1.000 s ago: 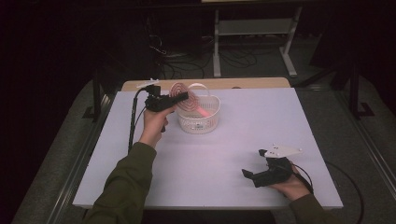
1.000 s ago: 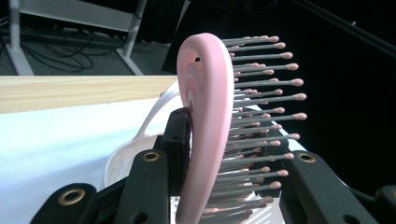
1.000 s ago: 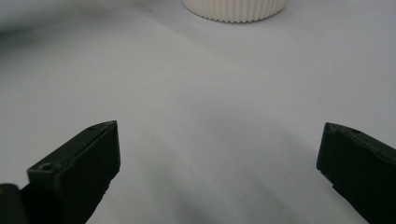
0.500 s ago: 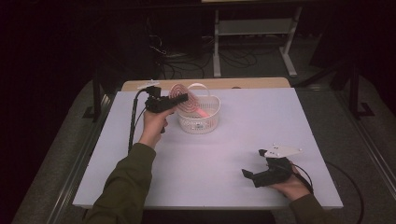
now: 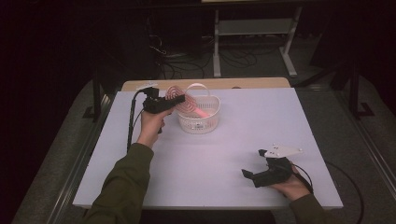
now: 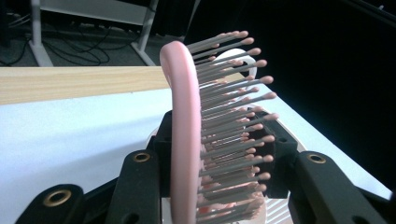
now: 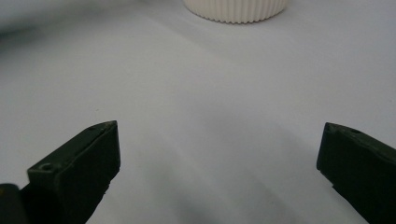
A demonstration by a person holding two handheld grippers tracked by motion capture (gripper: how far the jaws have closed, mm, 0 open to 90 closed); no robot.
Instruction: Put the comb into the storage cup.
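- Nearest the person, the right hand-held gripper (image 5: 258,175) rests low on the white desk (image 5: 243,140) at its near right, jaws spread wide with nothing between them; in the right gripper view only bare desk lies between them, with the ribbed wall of the basket (image 7: 235,10) well ahead; this hand looks idle.
- Further in on the left, a green sleeve (image 5: 125,182) reaches forward and the left hand-held gripper (image 5: 175,100) is held above the desk, just beside the basket's left rim.
- That gripper is clamped on a pink hairbrush (image 6: 184,140); in the left gripper view the jaws press on the paddle edge-on, with the grey, pink-tipped bristles fanning to the right.
- In the high view the brush head (image 5: 180,99) sits at the gripper, with the pink handle angling down into the white basket (image 5: 198,123).
- Judgement: the work seems to be putting the brush into, or lifting it from, the basket, and I cannot tell which; the grasp is made; releasing or clearing the rim is left.
- Beyond the desk, a strip of wooden tabletop (image 5: 205,84), then dark floor with cables.
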